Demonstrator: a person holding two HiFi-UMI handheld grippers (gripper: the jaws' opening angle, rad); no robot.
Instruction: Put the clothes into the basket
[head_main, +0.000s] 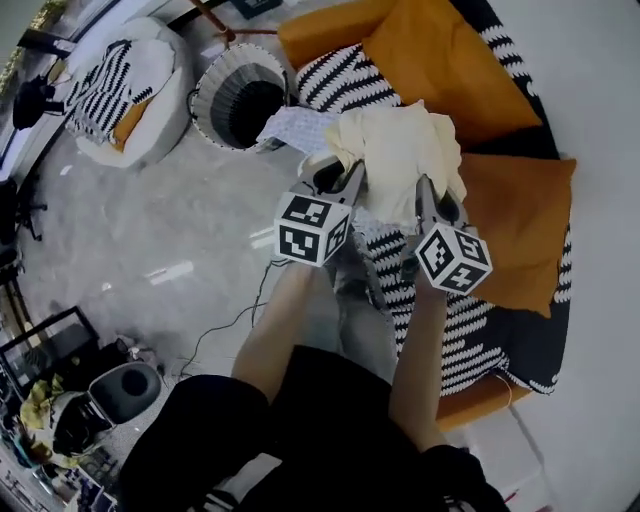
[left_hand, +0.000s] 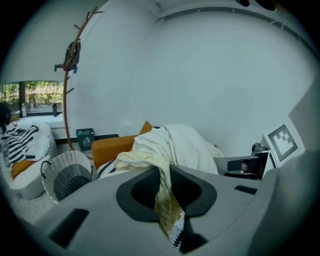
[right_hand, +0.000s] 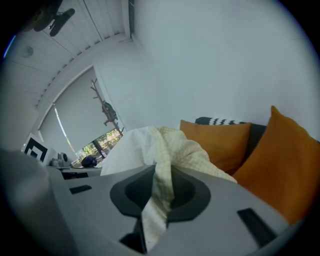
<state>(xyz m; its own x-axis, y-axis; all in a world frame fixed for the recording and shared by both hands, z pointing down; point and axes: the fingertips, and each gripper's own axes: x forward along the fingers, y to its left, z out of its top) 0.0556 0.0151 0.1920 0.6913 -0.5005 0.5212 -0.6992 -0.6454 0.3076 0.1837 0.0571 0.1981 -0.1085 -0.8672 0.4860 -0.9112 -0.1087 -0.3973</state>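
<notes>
Student: Grey floor (head_main: 150, 220) fills the left of the head view; what lies nearest?

Legend: Two bare forearms (head_main: 272, 330), each carrying a gripper. The left gripper (head_main: 335, 178) and the right gripper (head_main: 432, 203) both have their jaws narrowed onto one pale yellow garment (head_main: 400, 145), with a fold pinched in each.

Student: Where does that garment hang?

Legend: Bunched between and beyond the grippers, above the black-and-white striped sofa (head_main: 450, 330) with its orange cushions (head_main: 520, 225).

Student: And farther off?

Legend: The white woven basket (head_main: 240, 100) stands on the floor just beside the sofa's far end, left of the garment, which is outside it. Farther left, a white seat (head_main: 155, 125) bears a striped cloth (head_main: 100, 85).
</notes>
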